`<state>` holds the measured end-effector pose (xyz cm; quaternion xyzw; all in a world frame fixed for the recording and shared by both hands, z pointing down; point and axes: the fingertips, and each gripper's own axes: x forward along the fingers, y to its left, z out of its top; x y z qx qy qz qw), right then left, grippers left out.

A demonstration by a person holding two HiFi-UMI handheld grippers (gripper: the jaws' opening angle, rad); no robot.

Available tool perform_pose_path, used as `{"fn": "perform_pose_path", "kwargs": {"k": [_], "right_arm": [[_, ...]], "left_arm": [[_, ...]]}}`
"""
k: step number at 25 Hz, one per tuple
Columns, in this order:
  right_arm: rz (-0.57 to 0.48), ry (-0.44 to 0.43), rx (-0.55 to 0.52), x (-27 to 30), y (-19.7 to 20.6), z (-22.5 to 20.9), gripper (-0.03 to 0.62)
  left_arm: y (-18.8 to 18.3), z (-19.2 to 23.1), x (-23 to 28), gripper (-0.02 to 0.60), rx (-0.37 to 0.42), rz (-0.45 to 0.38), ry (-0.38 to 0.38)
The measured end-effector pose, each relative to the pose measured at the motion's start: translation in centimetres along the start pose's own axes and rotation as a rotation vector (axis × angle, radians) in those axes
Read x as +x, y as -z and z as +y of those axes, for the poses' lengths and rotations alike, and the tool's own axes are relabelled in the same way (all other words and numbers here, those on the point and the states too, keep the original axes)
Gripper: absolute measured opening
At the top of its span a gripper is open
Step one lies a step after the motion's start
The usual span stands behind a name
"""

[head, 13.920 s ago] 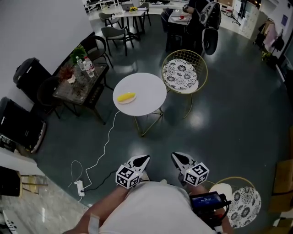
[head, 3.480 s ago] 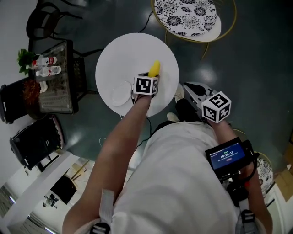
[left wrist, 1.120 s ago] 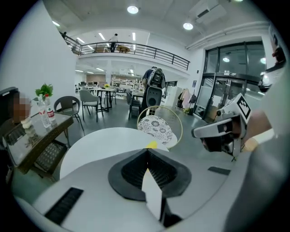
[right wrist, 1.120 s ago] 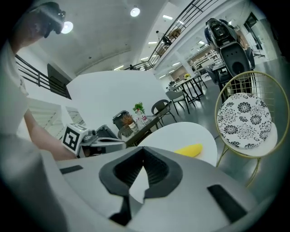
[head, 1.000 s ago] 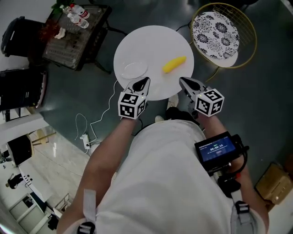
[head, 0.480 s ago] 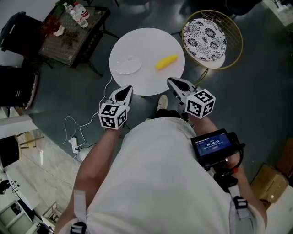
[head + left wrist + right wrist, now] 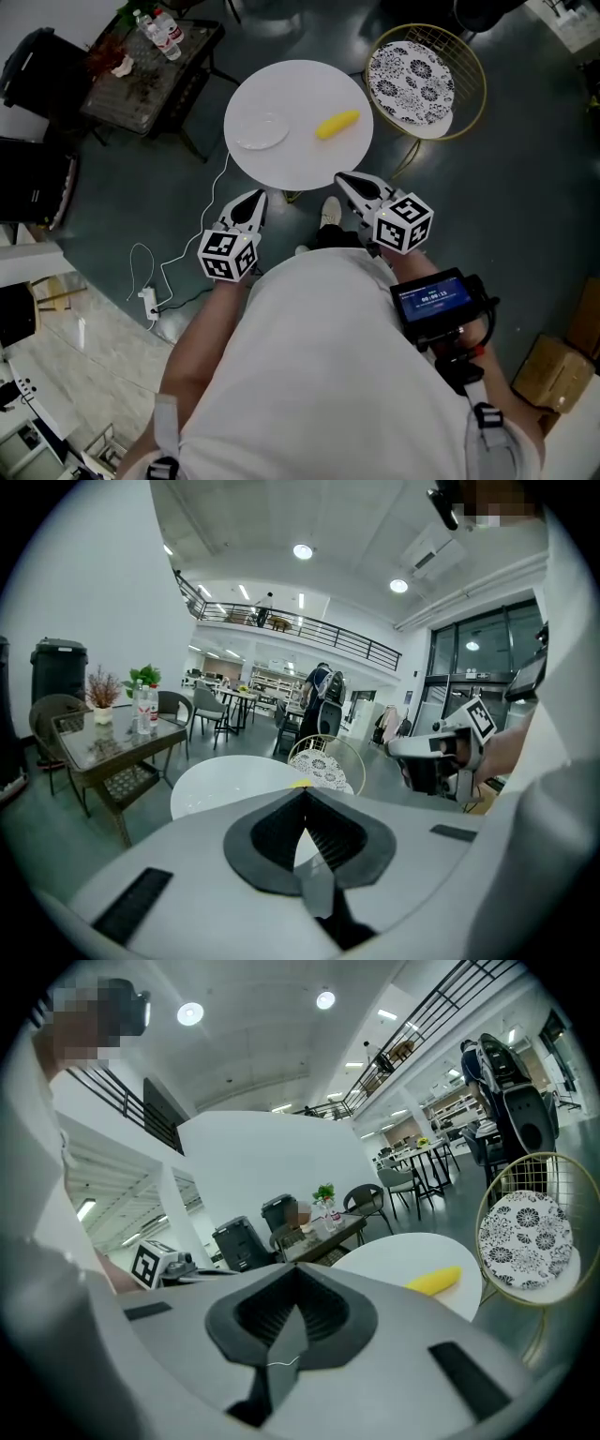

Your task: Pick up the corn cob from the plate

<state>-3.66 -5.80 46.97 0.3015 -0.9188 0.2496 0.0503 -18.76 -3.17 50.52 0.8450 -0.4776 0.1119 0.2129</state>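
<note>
Left side first: the left gripper (image 7: pixel 254 199) is held low in front of the person's body, forearm tucked in, nose aimed up at the round white table (image 7: pixel 300 164) but short of its near rim. Its jaws are pressed together with nothing between them.

Moving across the tabletop, the clear plate (image 7: pixel 262 130) sits on the left half, empty. The corn cob (image 7: pixel 337 124) lies on the bare table to its right, apart from it.

On the right, the right gripper (image 7: pixel 343 180) is held level with its partner, tip just off the table edge, jaws also together and empty.

Compared with a second ago, both grippers have pulled back from the rim towards the body. A few seconds back the left one was over the table with the cob at its tip. Now the cob lies off the plate.
</note>
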Motion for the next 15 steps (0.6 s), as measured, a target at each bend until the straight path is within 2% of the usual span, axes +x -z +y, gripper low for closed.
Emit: {"fn": "perform_pose_path", "kwargs": {"k": [15], "right_arm": [[0.012, 0.019, 0.005, -1.4, 0.7, -0.9, 0.008]], "left_arm": [[0.5, -1.9, 1.0, 0.008, 0.0, 0.017, 0.017]]}}
